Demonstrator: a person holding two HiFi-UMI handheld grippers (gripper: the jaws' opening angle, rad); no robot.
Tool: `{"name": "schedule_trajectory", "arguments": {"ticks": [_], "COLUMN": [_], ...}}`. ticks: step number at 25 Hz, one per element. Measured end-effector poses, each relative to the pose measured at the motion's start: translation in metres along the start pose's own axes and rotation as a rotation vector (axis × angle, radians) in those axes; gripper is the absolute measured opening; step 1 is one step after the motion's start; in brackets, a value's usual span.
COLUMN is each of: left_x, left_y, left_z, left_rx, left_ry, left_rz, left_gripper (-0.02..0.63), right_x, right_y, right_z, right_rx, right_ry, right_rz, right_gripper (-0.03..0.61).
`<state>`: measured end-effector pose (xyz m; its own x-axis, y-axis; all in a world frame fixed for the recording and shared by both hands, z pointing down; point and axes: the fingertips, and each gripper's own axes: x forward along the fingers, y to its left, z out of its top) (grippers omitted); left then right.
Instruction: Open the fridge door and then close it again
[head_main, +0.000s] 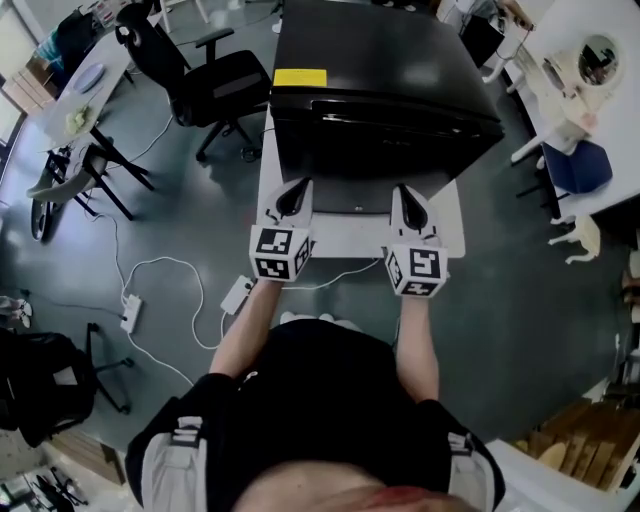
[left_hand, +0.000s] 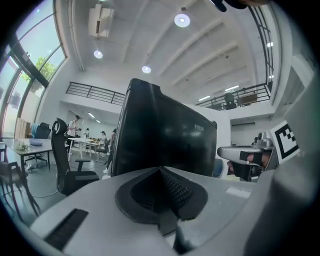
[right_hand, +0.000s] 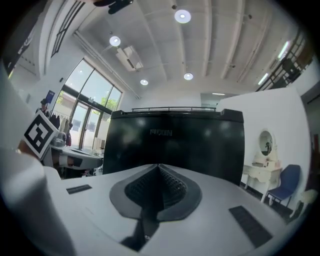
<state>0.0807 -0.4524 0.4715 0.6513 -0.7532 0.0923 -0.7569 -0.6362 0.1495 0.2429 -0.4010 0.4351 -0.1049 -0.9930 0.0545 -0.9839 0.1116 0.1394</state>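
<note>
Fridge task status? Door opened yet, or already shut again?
Fridge door sits closed. Left gripper and right gripper are both shut on nothing, just short of it. Nothing in hand. Cannot tell from this whether opening is still ahead or the door is already reclosed.

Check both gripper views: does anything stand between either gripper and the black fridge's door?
Nothing visible does. The left gripper and the right gripper, both shut and empty, point at the fridge door with only open space ahead of them.
</note>
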Motion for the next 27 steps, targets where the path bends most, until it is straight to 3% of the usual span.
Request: {"name": "schedule_trajectory", "arguments": {"ticks": [3, 27], "left_x": [-0.001, -0.011], "left_y": [-0.005, 0.002], "left_z": [0.0, -0.002], "left_rx": [-0.018, -0.001], "left_ry": [0.0, 0.009], "left_rz": [0.001, 0.032], "left_gripper": [-0.002, -0.002], "right_x": [-0.003, 0.0], "right_y": [-0.005, -0.005], "right_z": [-0.012, -0.019], "right_rx": [0.047, 0.076], "right_ry": [0.006, 0.012], "right_rz": [-0.006, 0.033], "right_gripper": [-0.006, -0.006]}}
